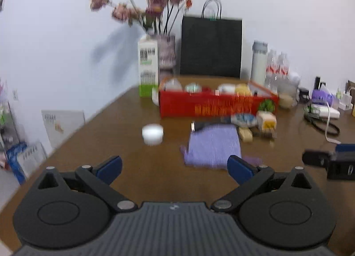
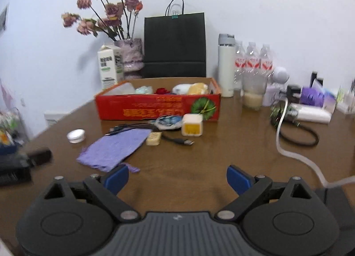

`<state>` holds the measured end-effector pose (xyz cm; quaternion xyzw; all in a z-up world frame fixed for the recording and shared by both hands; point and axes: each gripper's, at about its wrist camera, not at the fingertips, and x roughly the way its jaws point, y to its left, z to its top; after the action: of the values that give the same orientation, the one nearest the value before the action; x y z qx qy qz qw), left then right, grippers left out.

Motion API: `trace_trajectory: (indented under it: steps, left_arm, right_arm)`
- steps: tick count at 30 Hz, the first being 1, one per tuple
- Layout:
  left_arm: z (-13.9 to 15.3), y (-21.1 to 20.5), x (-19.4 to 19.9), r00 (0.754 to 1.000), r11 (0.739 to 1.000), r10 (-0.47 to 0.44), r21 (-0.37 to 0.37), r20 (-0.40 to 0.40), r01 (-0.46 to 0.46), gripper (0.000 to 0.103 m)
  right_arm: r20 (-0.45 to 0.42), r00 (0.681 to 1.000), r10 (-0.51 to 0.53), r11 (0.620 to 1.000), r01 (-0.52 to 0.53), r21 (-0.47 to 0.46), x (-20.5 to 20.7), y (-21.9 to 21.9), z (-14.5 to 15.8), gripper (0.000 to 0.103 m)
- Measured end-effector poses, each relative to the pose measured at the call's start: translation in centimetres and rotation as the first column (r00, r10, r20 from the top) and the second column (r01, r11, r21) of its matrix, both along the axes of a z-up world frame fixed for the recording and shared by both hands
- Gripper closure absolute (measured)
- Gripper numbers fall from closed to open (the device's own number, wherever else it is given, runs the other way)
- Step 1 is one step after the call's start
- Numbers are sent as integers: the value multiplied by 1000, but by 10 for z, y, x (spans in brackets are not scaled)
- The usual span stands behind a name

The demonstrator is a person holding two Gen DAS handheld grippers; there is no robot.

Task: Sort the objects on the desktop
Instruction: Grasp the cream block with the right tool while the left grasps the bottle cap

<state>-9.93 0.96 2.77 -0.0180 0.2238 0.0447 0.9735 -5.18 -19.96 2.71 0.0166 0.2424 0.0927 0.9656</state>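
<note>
Both tongs, left (image 1: 175, 168) and right (image 2: 177, 178), spread, empty; red box (image 2: 155, 109) holds mixed items.

red box (image 2: 155, 107), purple cloth (image 2: 115, 147), brown table (image 2: 199, 162), black bag (image 2: 175, 45)

Both wrist views toward red box (image 1: 218, 106)

The left black two-finger gripper with blue pads (image 1: 174, 168) hovers with jaws spread wide, holding nothing. The right black blue-padded gripper (image 2: 177, 178) likewise gapes empty over the brown wooden table (image 2: 199, 158).
</note>
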Motion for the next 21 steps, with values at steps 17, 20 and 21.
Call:
trace_trajectory:
  steps: [17, 20, 21]
  left_arm:
    - [4, 46, 94, 994, 997, 6, -71, -109, -13, 16]
    - [-3, 57, 129, 989, 996, 0, -89, -146, -14, 17]
    - [-6, 61, 139, 988, 995, -3, -102, -154, -13, 18]
  right_arm:
    - [-82, 995, 62, 998, -63, -5, 66, 18, -14, 57]
    - [-82, 994, 71, 997, -71, 13, 95, 27, -15, 58]
    - [-87, 994, 67, 997, -65, 30, 105, 29, -17, 58]
